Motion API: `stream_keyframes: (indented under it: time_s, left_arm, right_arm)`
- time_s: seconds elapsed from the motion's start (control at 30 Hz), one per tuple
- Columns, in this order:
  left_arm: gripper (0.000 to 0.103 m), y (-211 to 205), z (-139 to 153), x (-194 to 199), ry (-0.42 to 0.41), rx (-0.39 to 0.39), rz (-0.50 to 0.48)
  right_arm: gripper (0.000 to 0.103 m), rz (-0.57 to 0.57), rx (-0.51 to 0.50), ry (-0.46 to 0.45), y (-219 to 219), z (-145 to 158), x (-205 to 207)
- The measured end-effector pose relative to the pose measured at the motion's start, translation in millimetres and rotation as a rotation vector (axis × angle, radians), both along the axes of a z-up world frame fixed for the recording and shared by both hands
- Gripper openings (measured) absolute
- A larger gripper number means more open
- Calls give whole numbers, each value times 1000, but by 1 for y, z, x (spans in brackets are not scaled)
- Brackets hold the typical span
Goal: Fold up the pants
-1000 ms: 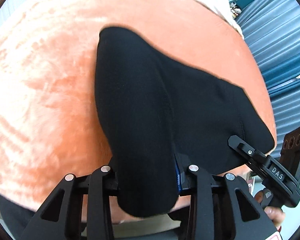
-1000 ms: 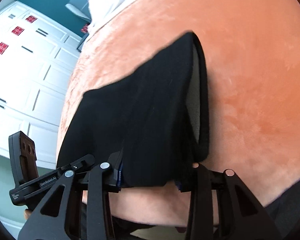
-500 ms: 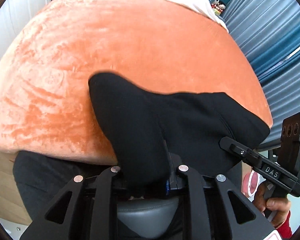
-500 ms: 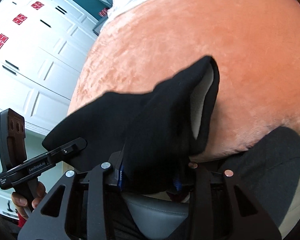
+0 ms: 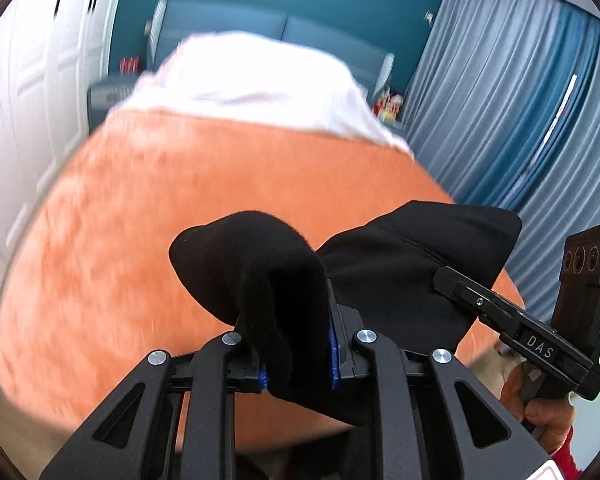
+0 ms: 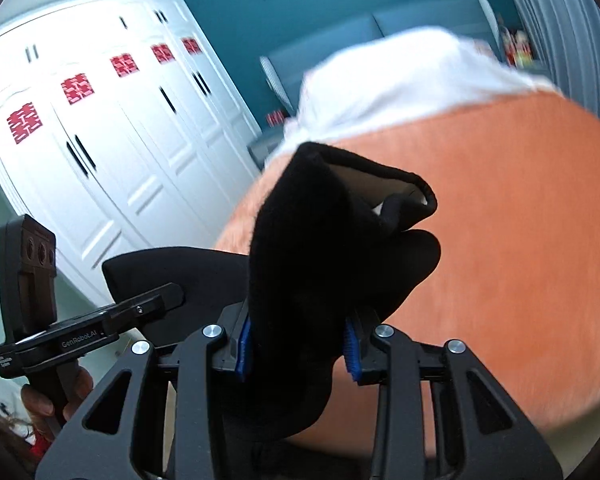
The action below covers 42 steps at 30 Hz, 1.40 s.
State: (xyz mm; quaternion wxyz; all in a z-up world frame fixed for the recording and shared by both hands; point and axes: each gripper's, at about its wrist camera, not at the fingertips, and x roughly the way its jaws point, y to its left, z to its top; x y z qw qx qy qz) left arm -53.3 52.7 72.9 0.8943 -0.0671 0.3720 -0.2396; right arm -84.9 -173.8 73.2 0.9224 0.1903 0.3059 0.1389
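The left gripper (image 5: 296,364) was clamped tight on a bunched fold of the black soft-knit pants (image 5: 388,280), and the right gripper (image 6: 298,344) pinched another bunched part of the same pants (image 6: 320,248). The cloth hung between them, lifted above the orange plush bedspread (image 5: 188,208), with a white sheet (image 5: 252,80) beyond.

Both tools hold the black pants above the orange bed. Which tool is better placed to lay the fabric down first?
Neither clearly: left tool and right tool both clamp the pants, at similar height over the orange bed.
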Motion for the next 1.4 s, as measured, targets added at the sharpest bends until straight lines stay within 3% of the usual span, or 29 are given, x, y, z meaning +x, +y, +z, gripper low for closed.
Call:
stream_keyframes:
  time_s: [0.1, 0.3, 0.5, 0.67, 0.8, 0.97, 1.2, 1.4]
  left_arm:
    - [18, -8, 29, 41, -101, 6, 14]
    - [18, -20, 67, 122, -223, 20, 48]
    - [18, -33, 85, 193, -293, 23, 64]
    - [18, -47, 81, 252, -315, 39, 72]
    - [18, -62, 65, 294, -320, 55, 86]
    - [18, -81, 22, 345, -306, 85, 79]
    - [18, -100, -58, 398, -227, 124, 69]
    - [19, -102, -136, 413, -125, 152, 48]
  right_arm:
    - [34, -9, -12, -86, -3, 20, 31]
    - [34, -34, -16, -225, -12, 54, 119]
    - [33, -50, -20, -305, -30, 77, 205]
    - [33, -66, -29, -328, -47, 71, 254]
    - [33, -82, -25, -332, -59, 50, 300]
    - [33, -95, -8, -313, -73, 11, 344]
    - [34, -122, 46, -205, -92, -76, 395]
    - [34, -137, 71, -91, -98, -155, 401]
